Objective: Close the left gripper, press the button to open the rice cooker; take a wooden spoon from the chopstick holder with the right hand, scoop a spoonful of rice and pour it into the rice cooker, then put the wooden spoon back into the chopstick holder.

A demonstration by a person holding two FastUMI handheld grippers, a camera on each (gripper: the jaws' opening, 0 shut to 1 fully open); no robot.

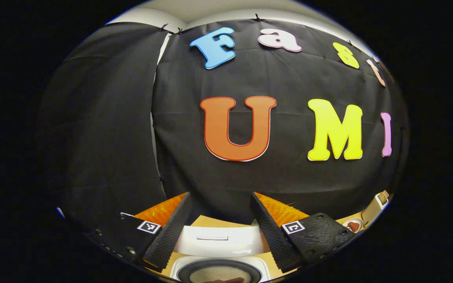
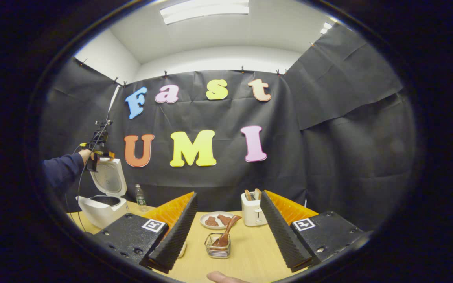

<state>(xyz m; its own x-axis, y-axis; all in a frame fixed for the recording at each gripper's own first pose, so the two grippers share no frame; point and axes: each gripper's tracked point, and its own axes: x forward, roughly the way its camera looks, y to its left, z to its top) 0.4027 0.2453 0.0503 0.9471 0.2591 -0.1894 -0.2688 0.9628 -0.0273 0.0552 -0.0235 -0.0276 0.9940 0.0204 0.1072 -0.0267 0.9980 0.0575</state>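
Note:
The white rice cooker [image 2: 102, 204] stands at the table's left with its lid [image 2: 109, 179] raised. Above it a hand in a dark blue sleeve [image 2: 63, 171] holds my left gripper [image 2: 96, 151]. In the left gripper view that gripper [image 1: 220, 194] is open and hangs over the cooker's dark inner pot [image 1: 218, 271], with the lid [image 1: 218, 241] behind it. A wooden spoon [image 2: 226, 232] stands in the wire chopstick holder [image 2: 218, 247]. My right gripper [image 2: 227, 194] is open, nothing between its fingers, and the holder lies ahead between them.
Behind the holder are a plate [image 2: 205, 225] with brown pieces of food and a white toaster [image 2: 253, 210]. A water bottle [image 2: 140, 197] stands beside the cooker. A pale rim [image 2: 182, 249] peeks from behind my right gripper's left finger. A fingertip [image 2: 222, 278] shows at the bottom.

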